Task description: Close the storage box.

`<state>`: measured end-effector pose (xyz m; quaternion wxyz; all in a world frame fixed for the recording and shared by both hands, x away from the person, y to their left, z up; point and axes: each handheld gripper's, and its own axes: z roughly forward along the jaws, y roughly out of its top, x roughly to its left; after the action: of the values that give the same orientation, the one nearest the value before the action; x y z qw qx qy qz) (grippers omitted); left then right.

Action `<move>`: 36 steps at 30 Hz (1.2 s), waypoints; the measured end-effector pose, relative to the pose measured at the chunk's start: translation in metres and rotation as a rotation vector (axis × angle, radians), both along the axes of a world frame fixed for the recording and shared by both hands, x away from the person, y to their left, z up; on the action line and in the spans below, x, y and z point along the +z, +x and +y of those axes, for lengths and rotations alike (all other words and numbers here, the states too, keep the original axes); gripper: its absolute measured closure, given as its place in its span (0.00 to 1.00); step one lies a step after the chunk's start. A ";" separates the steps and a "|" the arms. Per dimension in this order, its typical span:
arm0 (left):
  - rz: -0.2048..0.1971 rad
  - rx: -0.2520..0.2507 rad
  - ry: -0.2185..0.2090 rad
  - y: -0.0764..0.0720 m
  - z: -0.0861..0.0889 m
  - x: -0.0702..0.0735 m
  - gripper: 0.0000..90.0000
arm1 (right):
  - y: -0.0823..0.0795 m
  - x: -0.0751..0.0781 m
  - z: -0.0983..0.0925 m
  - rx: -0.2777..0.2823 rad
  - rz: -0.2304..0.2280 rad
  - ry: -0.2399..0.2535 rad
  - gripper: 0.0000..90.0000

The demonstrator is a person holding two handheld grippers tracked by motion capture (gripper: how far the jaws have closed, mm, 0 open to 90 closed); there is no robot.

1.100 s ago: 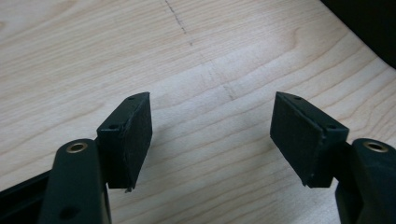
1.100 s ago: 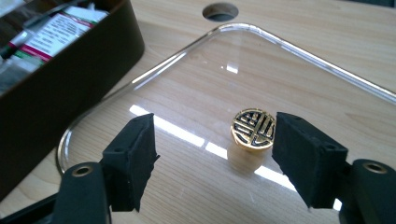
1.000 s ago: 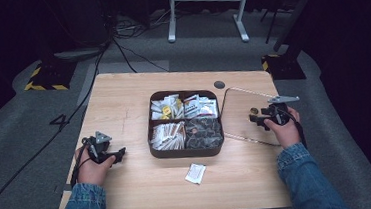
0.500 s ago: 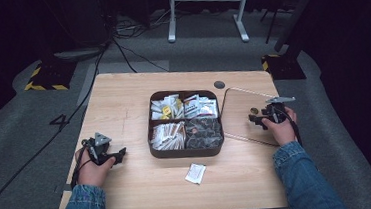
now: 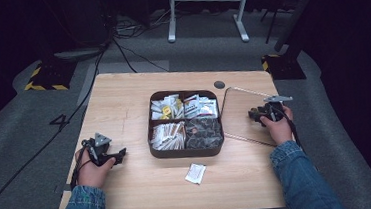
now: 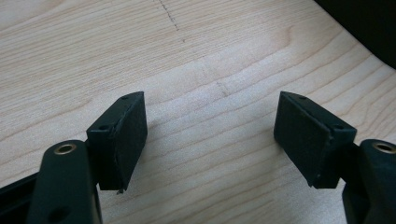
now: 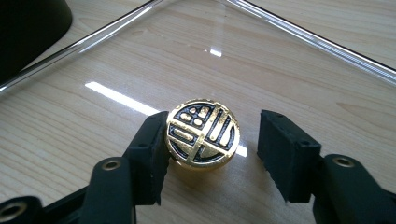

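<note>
High view, lid: a clear glass lid [image 5: 247, 114] lies flat on the table [image 5: 123, 104] at centre right of the frame, just beside the dark compartment box [image 5: 187, 150] of sachets.
High view, right gripper: the right gripper [image 5: 260, 114] sits low over the lid's right part; compared with a second ago it has sunk toward the glass.
High view, left gripper: the left gripper [image 5: 118, 155] rests at lower left, well apart from the box, where it was a second ago.
High view, stray sachet: one white sachet [image 5: 195, 173] lies on the table below the box.
Left gripper view, jaws: spread wide with nothing but bare table between them.
Right gripper view, knob: the lid's round gold-and-black knob [image 7: 202, 135] stands at centre frame, between the jaws.
Right gripper view, jaws: they have just been closing; the left pad [image 7: 152, 154] touches the knob's side, the right pad [image 7: 287, 156] stands off with a gap, so there is no pinch yet.
Meaning: the reach looks finished and the grasp half made; a little more closing should secure the knob so the lid can be lifted, probably onto the box.
Risk: with one-sided contact the knob could be nudged and the lid slid across the table.
</note>
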<state>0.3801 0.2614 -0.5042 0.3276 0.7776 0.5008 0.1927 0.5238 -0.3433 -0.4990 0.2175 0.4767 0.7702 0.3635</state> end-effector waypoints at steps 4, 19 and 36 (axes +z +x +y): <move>0.000 0.000 0.000 0.000 0.000 0.000 0.29 | -0.001 0.000 0.003 0.033 -0.009 0.001 0.65; 0.000 -0.002 0.000 0.000 0.000 0.000 0.29 | -0.004 0.008 0.001 0.043 0.006 -0.003 0.65; 0.000 -0.005 0.001 0.001 0.000 0.000 0.29 | -0.023 0.045 -0.018 0.030 -0.064 0.039 0.65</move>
<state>0.3810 0.2613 -0.5042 0.3276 0.7790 0.4990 0.1921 0.5005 -0.3613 -0.4539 0.2270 0.4574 0.7628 0.3968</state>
